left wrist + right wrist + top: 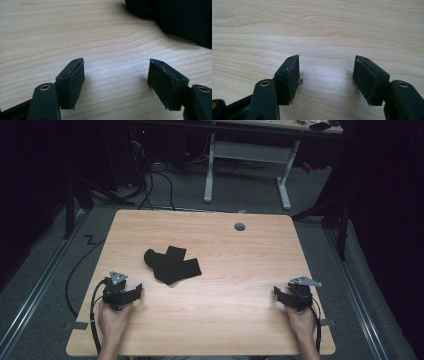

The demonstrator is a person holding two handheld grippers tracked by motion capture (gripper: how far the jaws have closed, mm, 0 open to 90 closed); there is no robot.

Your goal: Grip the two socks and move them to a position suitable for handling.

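At about 8 o'clock on the light wooden table (225, 270), the left gripper (131, 292) rests with its jaws spread apart and nothing between them. The black, crumpled cloth pieces (172, 265) lie near it, toward 1 o'clock from it. At 4 o'clock, the right gripper (280, 295) also rests released and empty. The work seems at its start; the next move probably calls for the left gripper to reach the cloth's near edge.
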